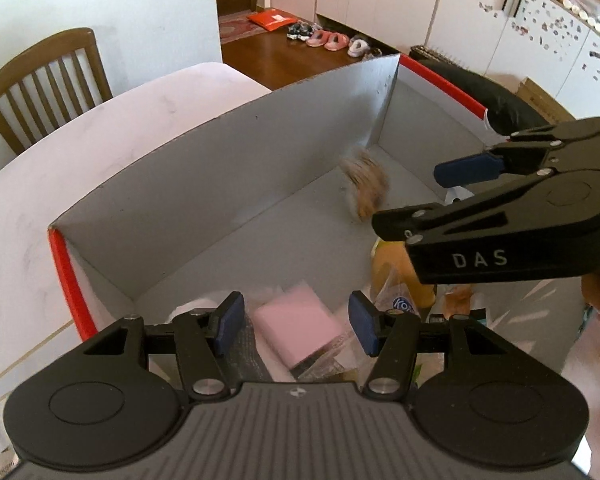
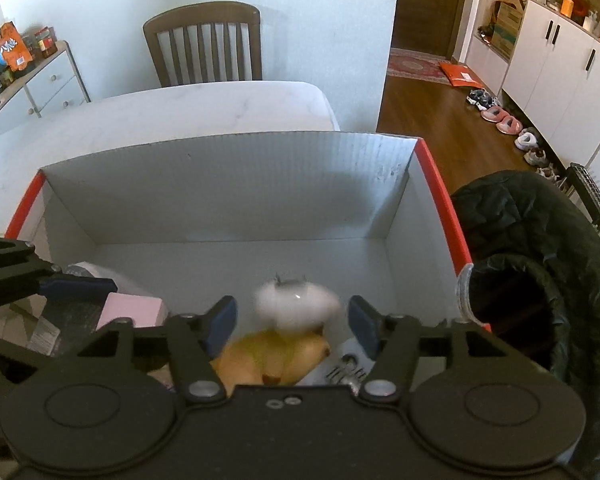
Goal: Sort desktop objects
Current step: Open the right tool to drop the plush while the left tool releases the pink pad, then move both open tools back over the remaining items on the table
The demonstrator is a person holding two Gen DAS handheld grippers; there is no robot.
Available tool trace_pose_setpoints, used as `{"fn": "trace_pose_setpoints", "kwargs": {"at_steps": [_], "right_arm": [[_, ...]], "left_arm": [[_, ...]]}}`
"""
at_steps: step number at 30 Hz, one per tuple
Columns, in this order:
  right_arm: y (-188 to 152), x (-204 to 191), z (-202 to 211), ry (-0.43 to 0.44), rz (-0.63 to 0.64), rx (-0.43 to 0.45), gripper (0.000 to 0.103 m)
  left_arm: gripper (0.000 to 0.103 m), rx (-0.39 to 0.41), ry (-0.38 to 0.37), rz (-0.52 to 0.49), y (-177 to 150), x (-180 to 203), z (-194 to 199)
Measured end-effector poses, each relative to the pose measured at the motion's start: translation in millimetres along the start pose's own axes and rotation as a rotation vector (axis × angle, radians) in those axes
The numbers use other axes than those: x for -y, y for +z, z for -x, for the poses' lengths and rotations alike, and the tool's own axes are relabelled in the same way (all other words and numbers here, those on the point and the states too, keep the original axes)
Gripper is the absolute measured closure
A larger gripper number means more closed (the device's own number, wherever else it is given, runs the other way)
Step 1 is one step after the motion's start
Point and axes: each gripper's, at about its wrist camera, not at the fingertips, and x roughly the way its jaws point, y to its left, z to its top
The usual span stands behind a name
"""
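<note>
Both grippers hang open over the box (image 2: 228, 168): left gripper (image 1: 296, 322), right gripper (image 2: 292, 322). Blurred fluffy toy (image 2: 296, 306) looks mid-drop; next, probably fetch another item.

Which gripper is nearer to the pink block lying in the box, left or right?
Left. The left gripper hangs open right above the pink block, which shows between its fingers. The right gripper is open further along the box, over the yellow item.
</note>
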Motion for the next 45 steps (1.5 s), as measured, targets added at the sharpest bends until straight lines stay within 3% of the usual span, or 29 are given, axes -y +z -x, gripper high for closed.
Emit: {"fn": "trace_pose_setpoints", "kwargs": {"at_steps": [5, 18, 29, 45], "right_arm": [[-1.4, 1.7, 8.7, 0.001, -0.012, 0.013, 0.037], [-5.8, -8.1, 53.7, 0.027, 0.01, 0.08, 0.035], [-24.5, -28.5, 98.7, 0.036, 0.008, 0.147, 0.033], [-55.2, -125.2, 128.0, 0.076, 0.028, 0.19, 0.028]], "left_arm": [[0.039, 0.038, -0.018, 0.009, -3.2, 1.1, 14.3], [0.039, 0.164, -0.04, 0.0, -24.2, 12.4, 67.7], [0.039, 0.282, -0.082, 0.013, -57.2, -2.3, 122.3], [0.039, 0.327, -0.097, 0.008, -144.1, -55.3, 185.4]]}}
